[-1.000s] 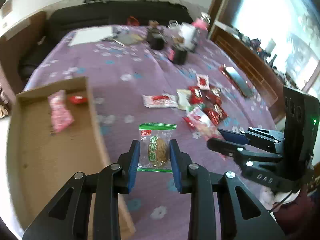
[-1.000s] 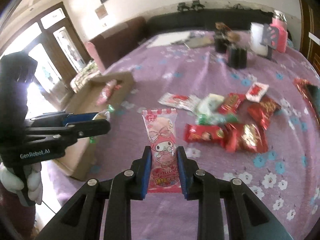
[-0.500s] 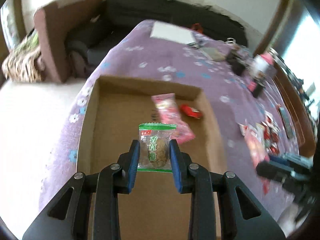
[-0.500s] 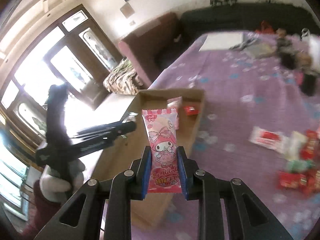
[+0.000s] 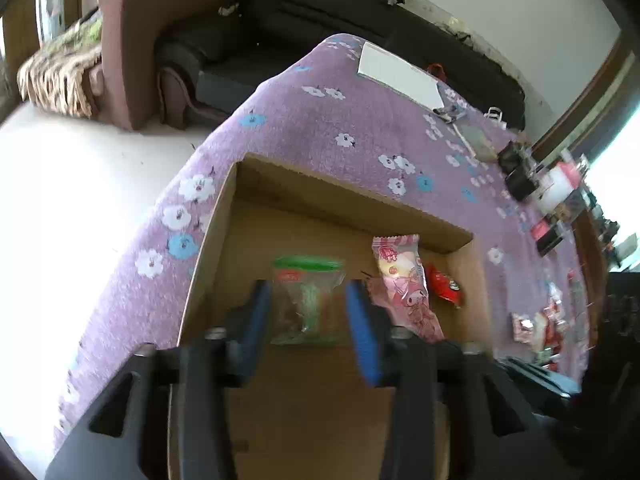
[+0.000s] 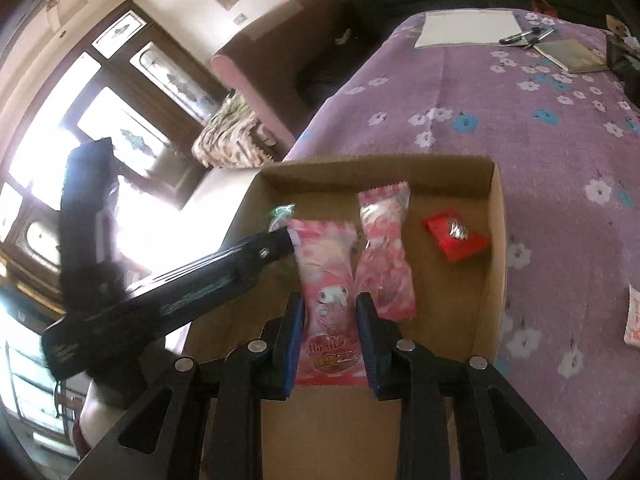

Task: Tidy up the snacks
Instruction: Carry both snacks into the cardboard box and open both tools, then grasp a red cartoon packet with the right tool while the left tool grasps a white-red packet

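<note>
Release step over cardboard box (image 6: 494,264); left gripper (image 5: 308,312) fingers apart, green packet (image 5: 306,300) loose between; right gripper (image 6: 330,344) clamps pink packet (image 6: 326,300); we open low, left of packets lying there.

We see a matt brown cardboard box (image 6: 494,240) on a woven purple cloth (image 6: 500,92) that looks slightly rough. Inside lie glossy plastic wrappers: a pink packet (image 6: 384,248) and a red one (image 6: 456,236). Our gripper fingers (image 6: 224,420) look like matt black plastic with metal rivets (image 6: 257,346).
</note>
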A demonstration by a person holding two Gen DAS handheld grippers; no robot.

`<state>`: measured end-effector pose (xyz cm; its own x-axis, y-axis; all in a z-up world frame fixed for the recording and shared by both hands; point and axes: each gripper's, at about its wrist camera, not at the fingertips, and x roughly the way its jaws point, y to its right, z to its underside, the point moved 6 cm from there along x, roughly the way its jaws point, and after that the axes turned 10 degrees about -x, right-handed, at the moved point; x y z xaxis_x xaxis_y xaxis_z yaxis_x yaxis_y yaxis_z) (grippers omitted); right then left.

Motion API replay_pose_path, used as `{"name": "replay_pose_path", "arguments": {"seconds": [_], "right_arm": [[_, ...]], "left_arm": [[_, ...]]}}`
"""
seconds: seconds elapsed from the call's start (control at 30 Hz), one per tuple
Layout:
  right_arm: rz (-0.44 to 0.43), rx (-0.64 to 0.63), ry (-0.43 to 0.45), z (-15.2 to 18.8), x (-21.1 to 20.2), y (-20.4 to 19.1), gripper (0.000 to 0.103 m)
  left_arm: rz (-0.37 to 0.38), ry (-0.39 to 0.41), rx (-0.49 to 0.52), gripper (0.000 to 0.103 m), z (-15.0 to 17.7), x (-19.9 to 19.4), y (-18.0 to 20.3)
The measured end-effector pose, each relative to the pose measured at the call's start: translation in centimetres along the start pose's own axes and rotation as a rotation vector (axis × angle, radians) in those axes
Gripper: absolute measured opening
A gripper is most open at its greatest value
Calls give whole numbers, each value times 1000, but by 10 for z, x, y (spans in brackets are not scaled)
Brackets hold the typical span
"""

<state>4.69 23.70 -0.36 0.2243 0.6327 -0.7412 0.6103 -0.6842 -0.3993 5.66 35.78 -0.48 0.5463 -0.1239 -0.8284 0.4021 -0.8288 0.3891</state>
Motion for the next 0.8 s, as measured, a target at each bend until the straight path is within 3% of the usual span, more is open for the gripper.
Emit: {"name": "replay_pose_path", "arguments": {"seconds": [0.1,0.27,0.43,0.63,0.7,0.8], "right_arm": [[-15,8,4,1,0,0,40],[-11,10,49,0,-22,4,40],[10,20,114,12,-72,24,40],[158,24,222,62,-155,75,42],[202,73,278,94,-190,100,43],[280,119,290,133,-225,132,44]], "left_arm": [[7,23,-9,54,-1,-9,-3],[15,57,-10,54,7,-33,1],[66,71,21,54,33,-60,23],[173,54,60,57,81,-85,68],[223,64,68,57,102,-96,83],[270,85,58,62,134,-105,100]]}}
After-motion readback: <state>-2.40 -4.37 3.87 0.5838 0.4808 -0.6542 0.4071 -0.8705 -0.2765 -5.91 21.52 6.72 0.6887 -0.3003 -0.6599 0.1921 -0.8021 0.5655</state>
